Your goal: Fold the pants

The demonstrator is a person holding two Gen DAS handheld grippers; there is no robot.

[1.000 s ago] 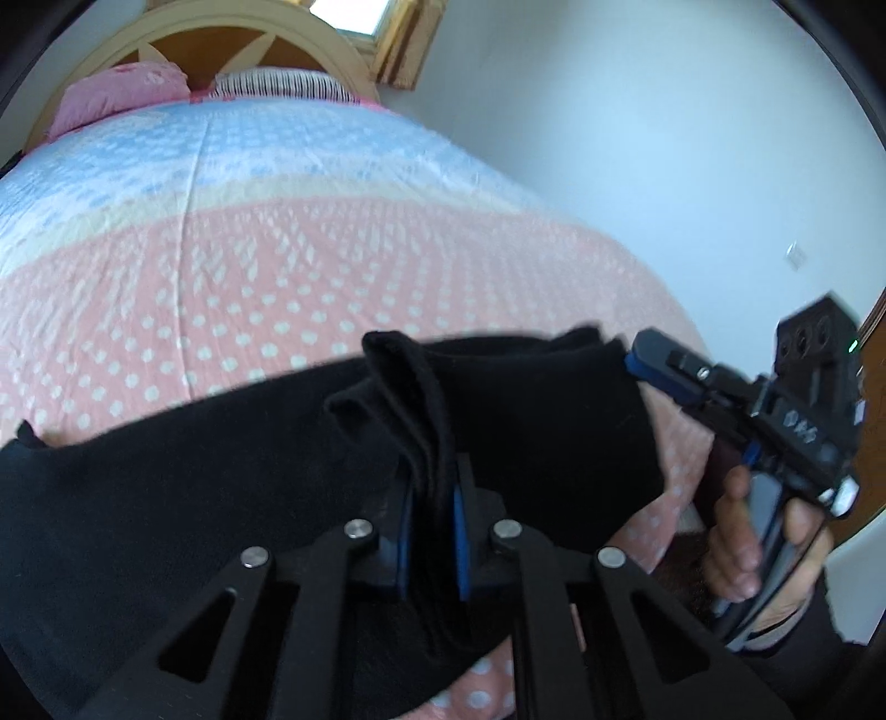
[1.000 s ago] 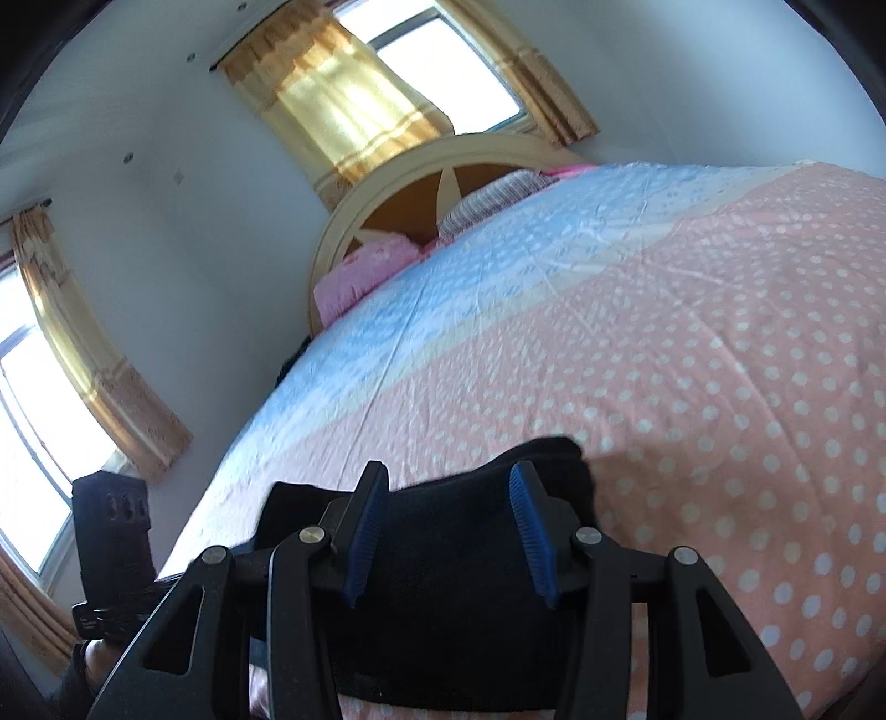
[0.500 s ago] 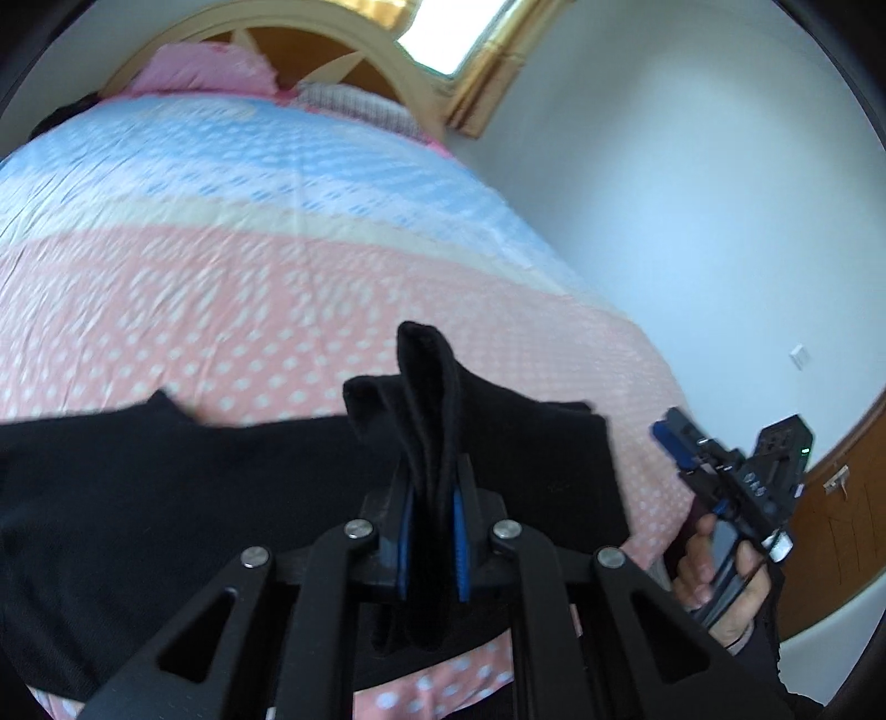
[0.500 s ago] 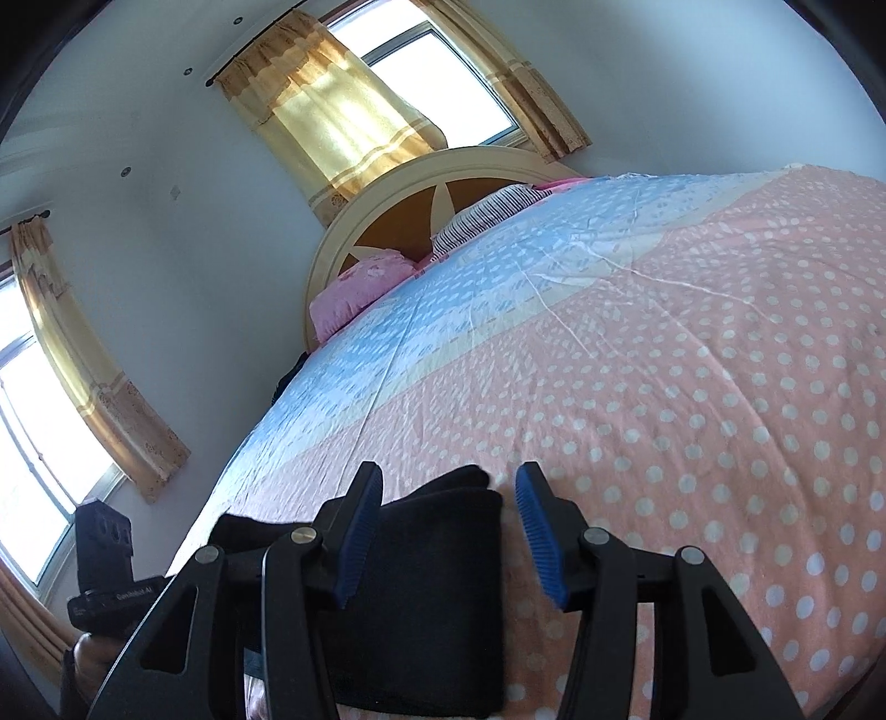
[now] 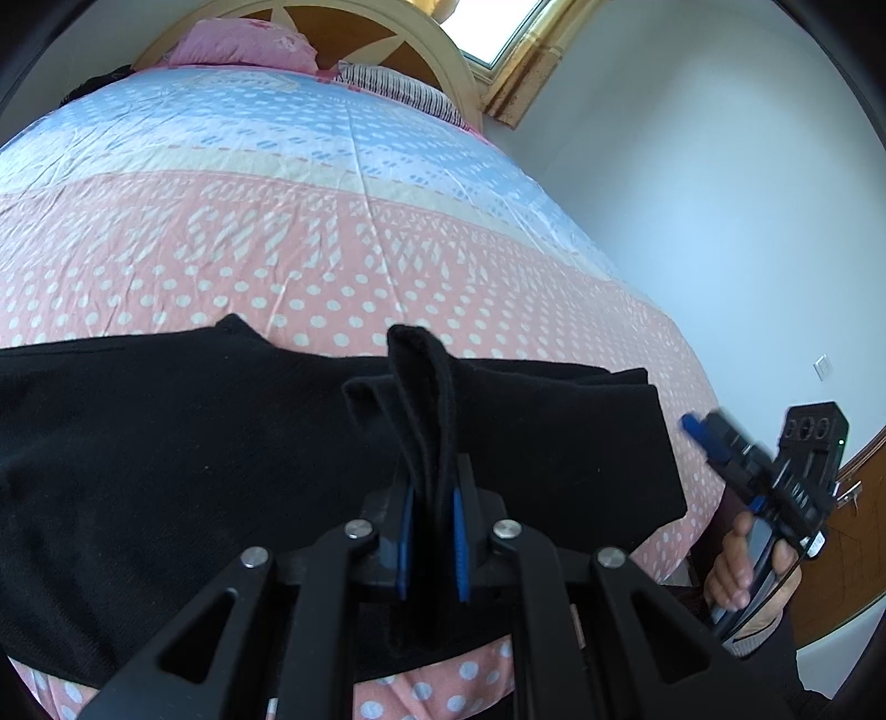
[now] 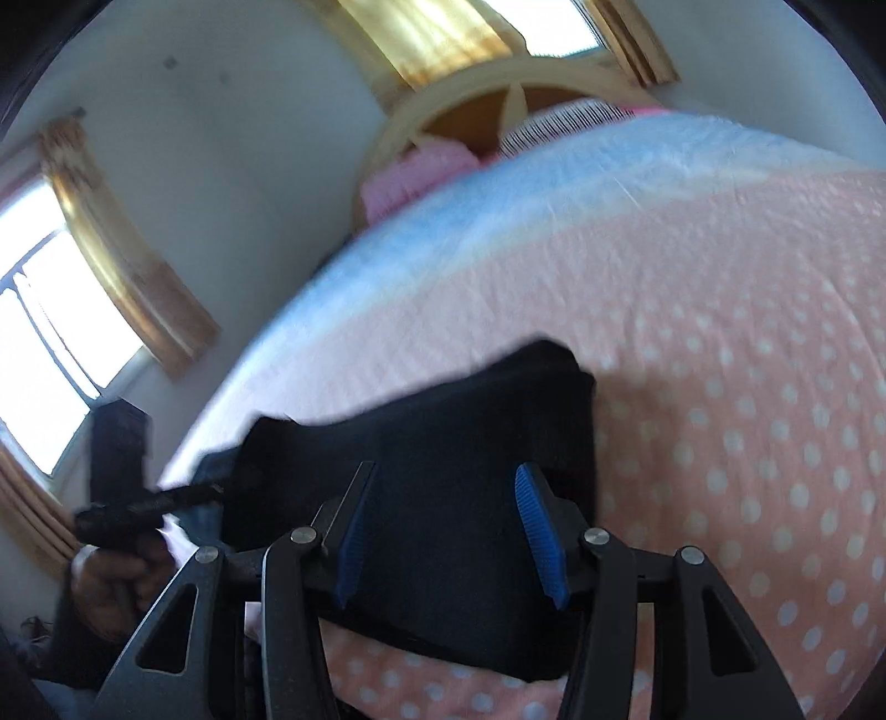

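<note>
The black pants (image 5: 194, 443) lie flat across the near end of the bed, on the pink dotted part of the quilt (image 5: 277, 249), with the right end folded into a thicker squared stack. One bunched ridge of the fabric stands up from the flat layer and passes between the blue pads of the left gripper (image 5: 433, 531). The jaws of this gripper are clamped tightly on that ridge.

In the right wrist view, the right gripper (image 6: 448, 531) sits above the folded end of the pants (image 6: 443, 443). Its jaws stand apart with nothing pinched; the blue pads (image 6: 534, 526) do not press on the fabric. This view is motion-blurred.

The person's right hand (image 5: 742, 570) holds the right gripper just off the bed's right edge. Farther up the quilt, the pattern changes to cream and blue bands. A pink pillow (image 5: 243, 41) and a striped pillow (image 5: 398, 83) lie against the arched headboard (image 5: 437, 50). A curtained window (image 6: 72, 332) is set in the wall.
</note>
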